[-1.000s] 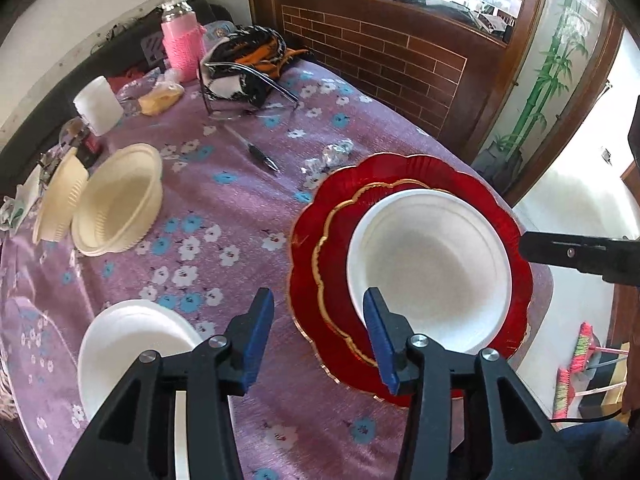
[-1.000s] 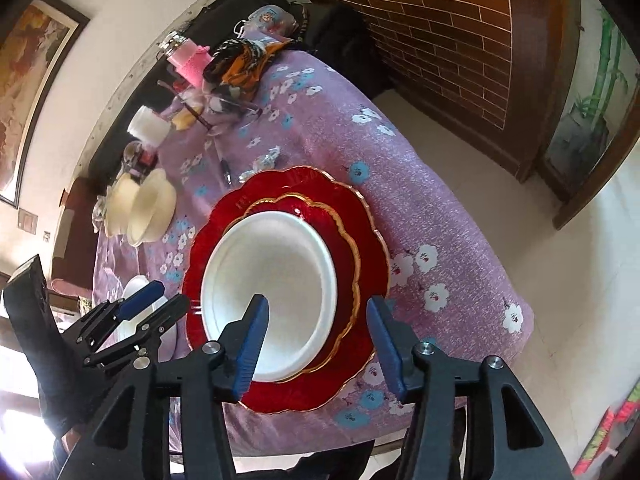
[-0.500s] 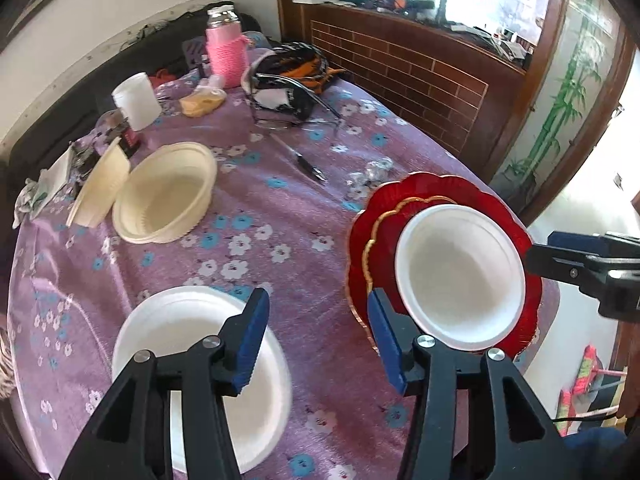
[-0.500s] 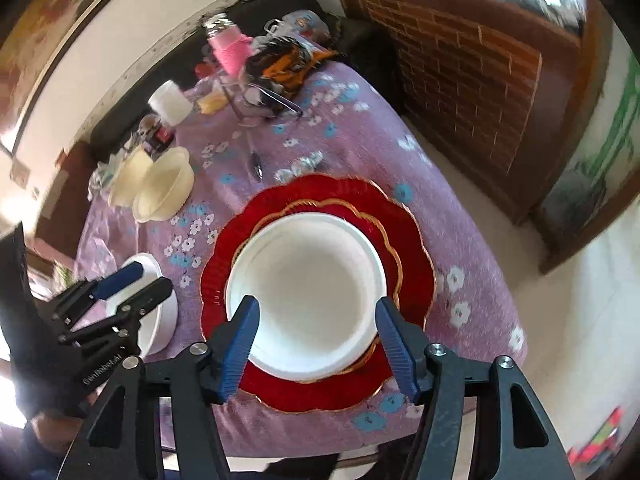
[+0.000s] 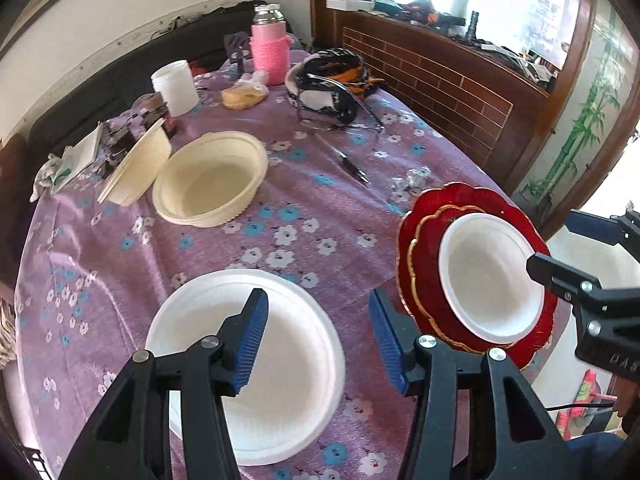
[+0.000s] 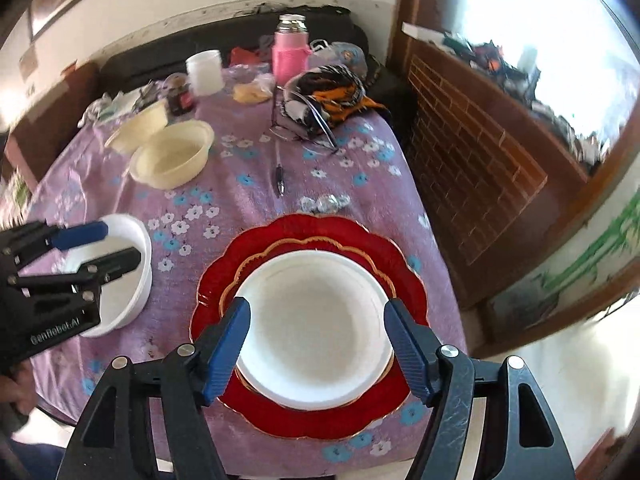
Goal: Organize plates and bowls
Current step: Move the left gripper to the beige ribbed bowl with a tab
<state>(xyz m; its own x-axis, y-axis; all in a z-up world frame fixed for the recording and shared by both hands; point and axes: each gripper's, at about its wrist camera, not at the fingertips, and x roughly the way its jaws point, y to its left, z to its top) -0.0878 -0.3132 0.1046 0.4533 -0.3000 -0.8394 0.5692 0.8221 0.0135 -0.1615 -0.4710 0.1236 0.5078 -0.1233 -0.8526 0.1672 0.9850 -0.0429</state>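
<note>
One white foam bowl (image 6: 312,326) sits stacked on the red scalloped gold-trimmed plates (image 6: 308,236), right tongs (image 6: 316,344) spread wide around it, empty. The second white foam bowl (image 5: 244,360) sits alone on the purple floral bench (image 5: 304,208) under the released left tongs (image 5: 316,340), cream plastic bowls (image 5: 210,178) unsorted too, so roughly halfway I'd guess.

Left gripper (image 5: 318,338) arms run off the left wrist view's bottom edge and cover the near rim of the white bowl (image 5: 280,364) at 6 o'clock. In the right wrist view the right gripper (image 6: 316,350) fingers mask both side rims of the bowl (image 6: 312,328) on the red plate (image 6: 224,272). Window ledge clutter (image 6: 500,64) at 2 o'clock is blurred; jar label (image 6: 180,98) at 11 too small to read.
</note>
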